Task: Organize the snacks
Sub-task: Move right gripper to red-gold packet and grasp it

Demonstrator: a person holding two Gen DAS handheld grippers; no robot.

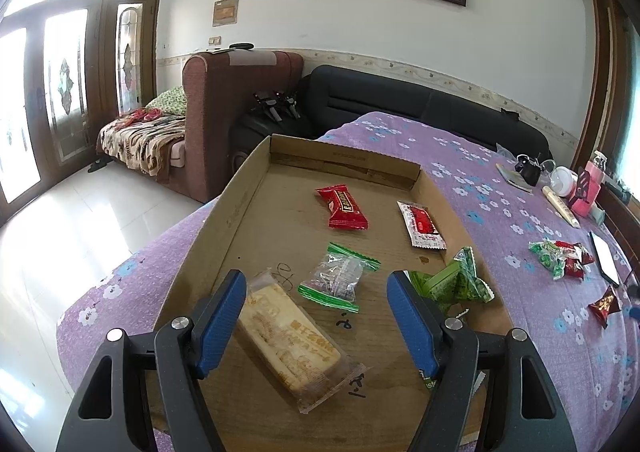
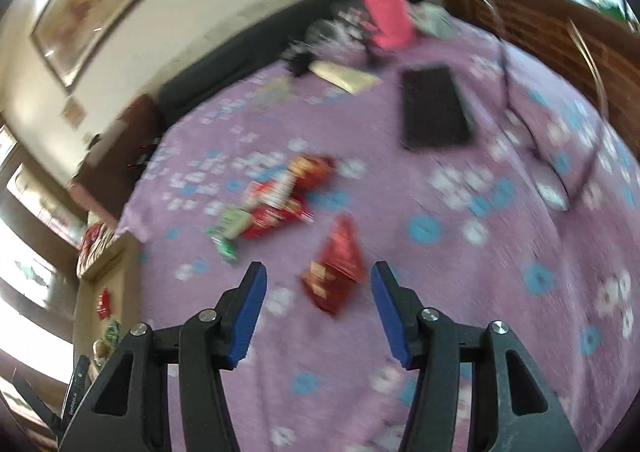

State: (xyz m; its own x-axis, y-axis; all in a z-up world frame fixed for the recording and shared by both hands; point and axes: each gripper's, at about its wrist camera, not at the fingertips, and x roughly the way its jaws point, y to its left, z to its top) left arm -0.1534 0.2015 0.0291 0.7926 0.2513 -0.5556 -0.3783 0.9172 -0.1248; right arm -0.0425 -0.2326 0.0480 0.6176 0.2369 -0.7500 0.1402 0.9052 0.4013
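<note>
A shallow cardboard tray (image 1: 248, 188) lies on the purple flowered cloth. Inside it are a tan wrapped cake (image 1: 292, 344), a clear packet with green ends (image 1: 340, 278), two red packets (image 1: 343, 207) (image 1: 422, 224) and green wrapped snacks (image 1: 456, 282). My left gripper (image 1: 316, 292) hovers open over the tray, nothing pressed between its blue pads. In the blurred right wrist view my right gripper (image 2: 318, 280) stands open above the cloth, a red snack packet (image 2: 335, 272) lying between its fingertips, untouched. A loose pile of red and green snacks (image 2: 276, 200) lies beyond it.
A black phone (image 2: 436, 108) and a pink container (image 2: 386, 14) sit further back on the cloth, with a cable (image 2: 560, 172) at the right. Small bottles and a tube (image 1: 560, 204) crowd the far right corner. A dark sofa (image 1: 400, 100) and brown armchair (image 1: 224, 112) stand behind.
</note>
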